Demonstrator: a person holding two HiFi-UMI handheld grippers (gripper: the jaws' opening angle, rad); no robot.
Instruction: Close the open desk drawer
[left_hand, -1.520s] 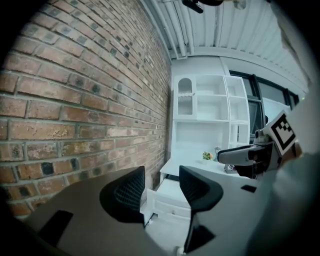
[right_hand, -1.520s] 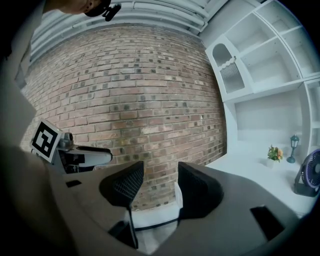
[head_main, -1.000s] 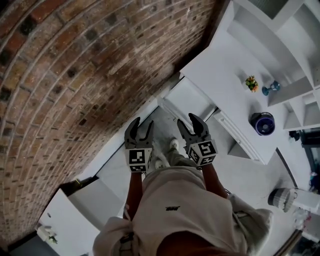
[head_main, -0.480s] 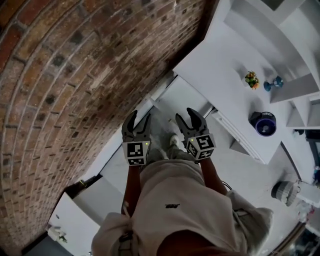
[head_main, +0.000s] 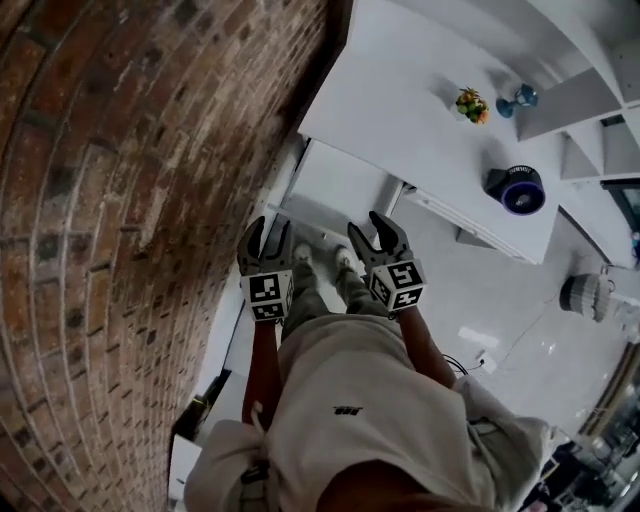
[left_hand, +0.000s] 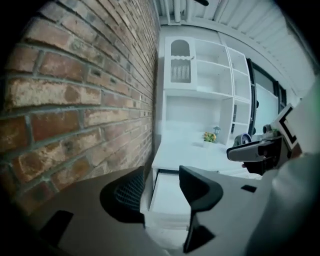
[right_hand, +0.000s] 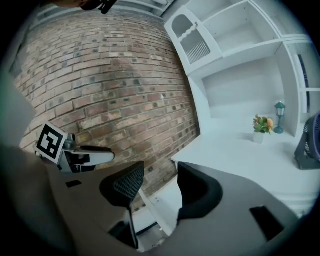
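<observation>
The white desk (head_main: 400, 90) stands against the brick wall, with its drawer (head_main: 335, 185) pulled out toward me. In the head view my left gripper (head_main: 266, 238) and right gripper (head_main: 374, 232) are held side by side just short of the drawer's front edge, both open and empty. Seen from the left gripper view, the drawer (left_hand: 167, 197) lies straight ahead between the spread jaws of the left gripper (left_hand: 160, 192). The right gripper view has the drawer (right_hand: 160, 205) low between the jaws of the right gripper (right_hand: 155, 190), a little to its left.
The brick wall (head_main: 120, 200) runs close along my left. On the desk stand a small potted flower (head_main: 468, 103), a blue lantern figure (head_main: 518, 97) and a dark blue fan (head_main: 515, 190). White shelving (left_hand: 200, 75) rises behind the desk. A white appliance (head_main: 582, 295) sits on the floor at right.
I have stepped closer to the desk; the drawer now sits right in front of both grippers. Both grippers stay open and side by side.
</observation>
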